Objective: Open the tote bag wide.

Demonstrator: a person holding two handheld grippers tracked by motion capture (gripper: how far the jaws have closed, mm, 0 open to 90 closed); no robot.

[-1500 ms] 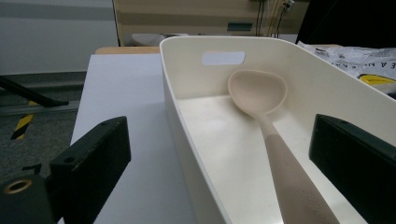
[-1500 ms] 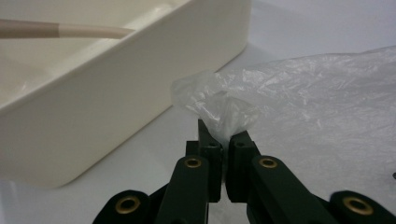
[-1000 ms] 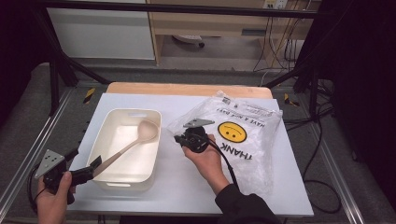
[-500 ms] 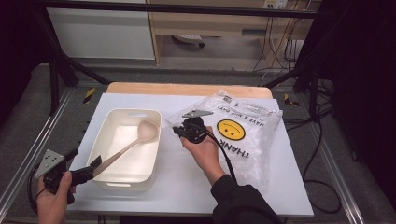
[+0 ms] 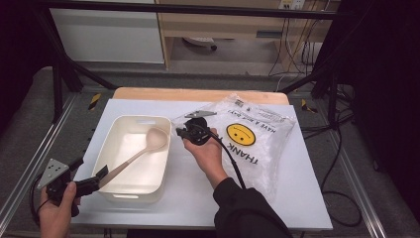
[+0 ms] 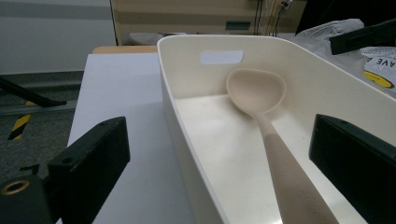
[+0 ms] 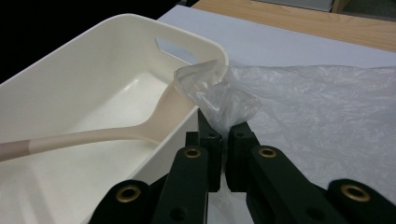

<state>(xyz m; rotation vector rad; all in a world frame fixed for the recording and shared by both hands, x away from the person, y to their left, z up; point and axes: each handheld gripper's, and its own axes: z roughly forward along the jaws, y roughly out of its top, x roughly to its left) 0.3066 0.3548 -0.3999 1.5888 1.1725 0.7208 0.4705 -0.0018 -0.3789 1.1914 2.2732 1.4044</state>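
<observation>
One overhead view, two claw-mounted close-ups.
High camera looks forward and down on the tabletop (image 5: 297,198); both claw cameras sit near, sharing the white tub (image 5: 124,188) (image 6: 187,116) (image 7: 70,70).

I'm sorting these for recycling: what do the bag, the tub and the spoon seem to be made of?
The bag looks like thin clear plastic film: see-through, crinkled, glossy, with a printed smiley. The tub seems to be rigid moulded plastic, cream, smooth and slightly shiny, with a cut-out handle. The spoon is matte beige in one piece, likely silicone or plastic; the look leaves that open.
</observation>
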